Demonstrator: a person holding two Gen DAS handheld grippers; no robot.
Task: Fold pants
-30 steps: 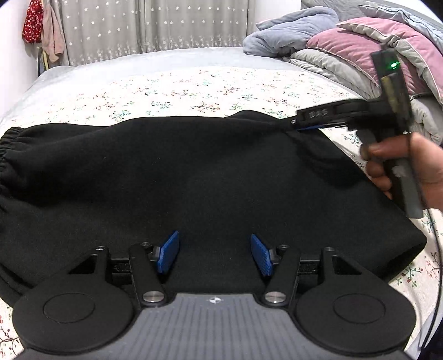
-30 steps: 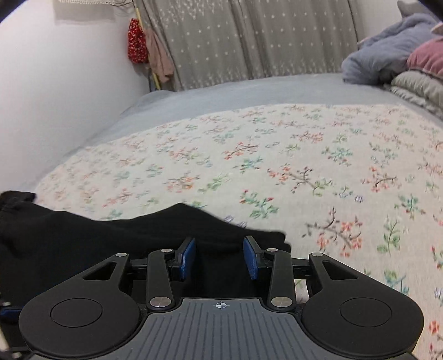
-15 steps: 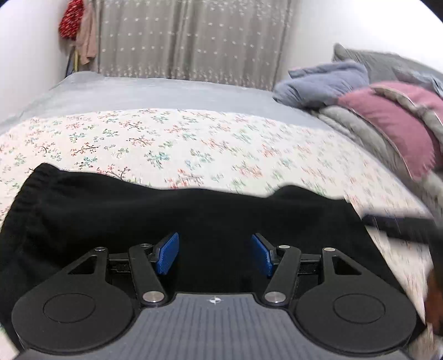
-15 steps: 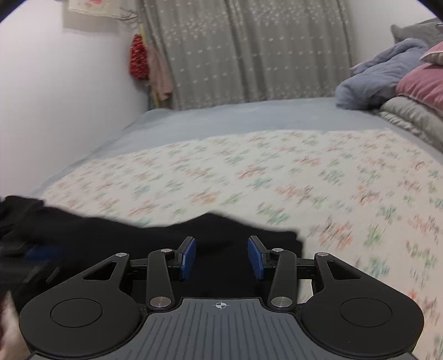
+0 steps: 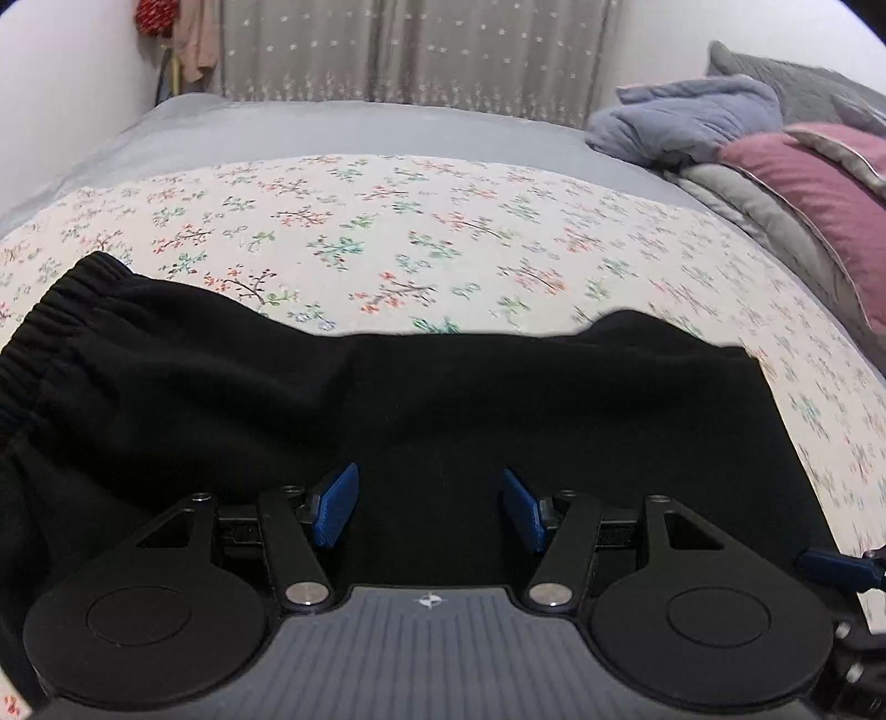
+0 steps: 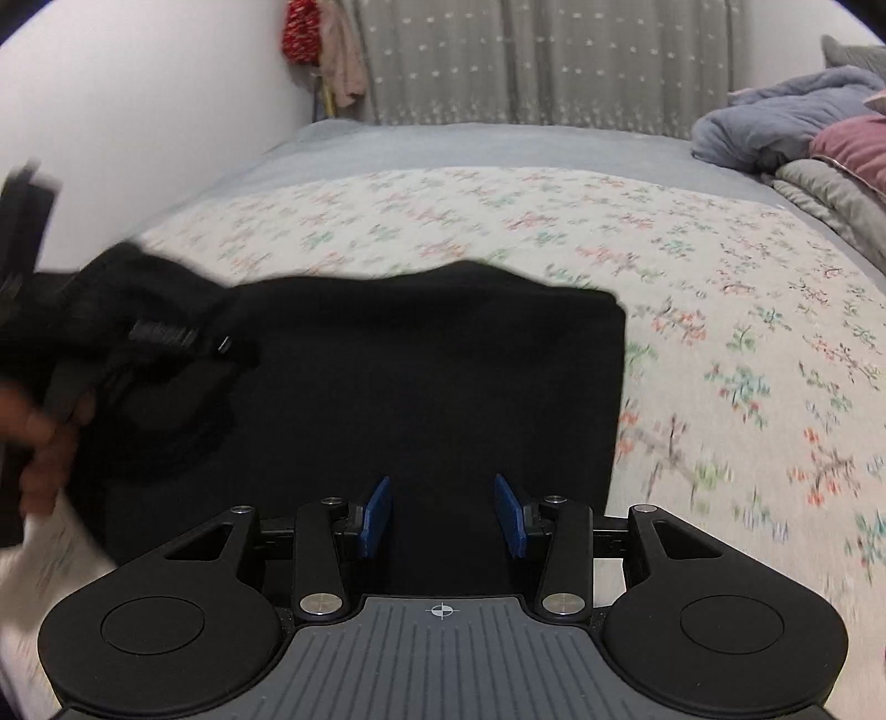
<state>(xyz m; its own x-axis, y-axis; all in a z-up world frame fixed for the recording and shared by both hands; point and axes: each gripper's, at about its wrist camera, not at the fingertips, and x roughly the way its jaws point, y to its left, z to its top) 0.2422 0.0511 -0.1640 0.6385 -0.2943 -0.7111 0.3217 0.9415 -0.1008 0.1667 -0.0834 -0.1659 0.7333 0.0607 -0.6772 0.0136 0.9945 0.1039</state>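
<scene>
Black pants (image 5: 387, 399) lie folded flat across the flowered bedspread, elastic waistband (image 5: 39, 332) at the left. My left gripper (image 5: 429, 512) hovers over the near part of the cloth, open, with nothing between its blue pads. In the right wrist view the pants (image 6: 432, 376) end in a straight edge at the right. My right gripper (image 6: 442, 518) hangs over that end, its jaws opening, and nothing is pinched between them. The left gripper (image 6: 160, 338) and the hand that holds it show blurred at the left of that view.
The flowered bedspread (image 5: 443, 238) stretches beyond the pants toward a grey sheet and curtain. Piled pillows and quilts (image 5: 803, 183) sit at the right. Clothes hang in the far left corner (image 5: 177, 33). A white wall runs along the left (image 6: 138, 138).
My right gripper has let go of the pants' far corner, drawn back toward the near side and widened. The left gripper shifted and rolled a little; the pants now lie lower in its view.
</scene>
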